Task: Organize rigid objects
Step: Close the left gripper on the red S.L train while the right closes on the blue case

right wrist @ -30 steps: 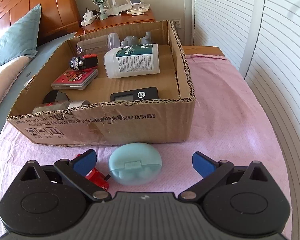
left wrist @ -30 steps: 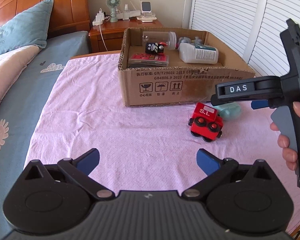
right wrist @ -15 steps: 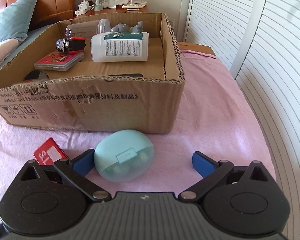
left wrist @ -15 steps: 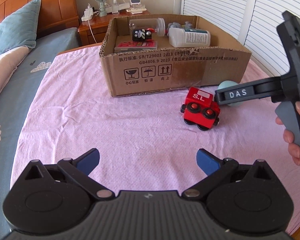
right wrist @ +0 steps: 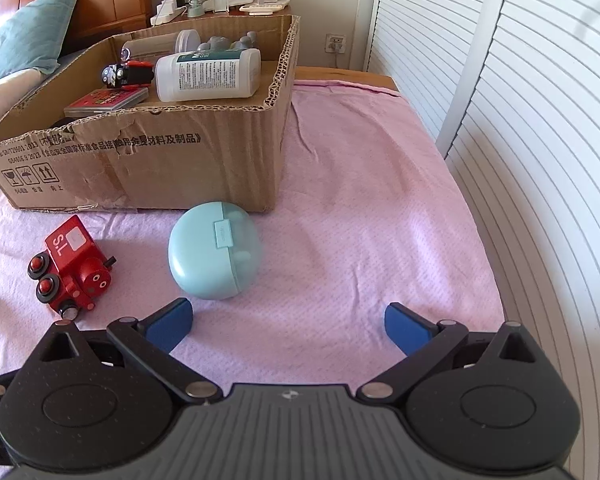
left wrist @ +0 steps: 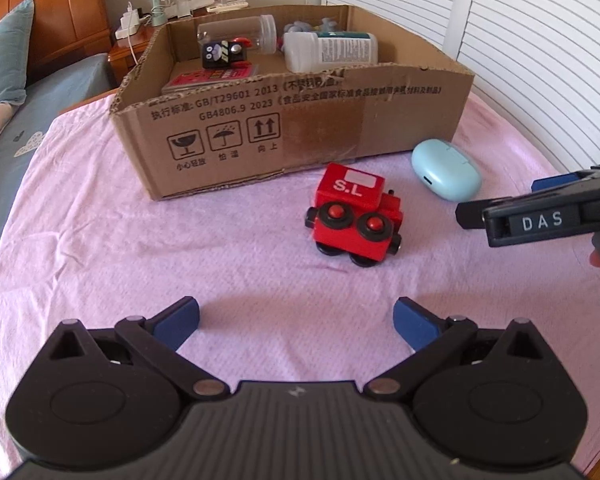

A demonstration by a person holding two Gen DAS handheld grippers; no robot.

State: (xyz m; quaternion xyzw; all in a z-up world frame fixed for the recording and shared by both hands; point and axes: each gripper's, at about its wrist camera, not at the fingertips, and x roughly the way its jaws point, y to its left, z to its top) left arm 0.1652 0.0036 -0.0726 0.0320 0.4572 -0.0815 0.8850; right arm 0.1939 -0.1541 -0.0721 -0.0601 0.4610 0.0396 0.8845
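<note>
A red toy train point(left wrist: 356, 220) marked "S.L" and a light blue oval case point(left wrist: 446, 175) lie on the pink cloth in front of a cardboard box point(left wrist: 300, 120). The train point(right wrist: 70, 276), the case point(right wrist: 214, 256) and the box point(right wrist: 140, 160) also show in the right wrist view. My left gripper point(left wrist: 296, 320) is open and empty, a little short of the train. My right gripper point(right wrist: 288, 320) is open and empty, just short of the case and to its right. It shows from the side in the left wrist view point(left wrist: 540, 204).
The box holds a white bottle point(right wrist: 208, 76), a clear jar point(left wrist: 236, 36), a black and red toy point(left wrist: 224, 54), a red flat box point(right wrist: 104, 100) and grey figures. White louvred doors point(right wrist: 520, 120) stand at the right. A nightstand point(right wrist: 220, 12) and a pillow point(right wrist: 24, 48) lie behind.
My right gripper has drawn back from the blue case, which was between its fingers. My left gripper has come closer to the train and the box.
</note>
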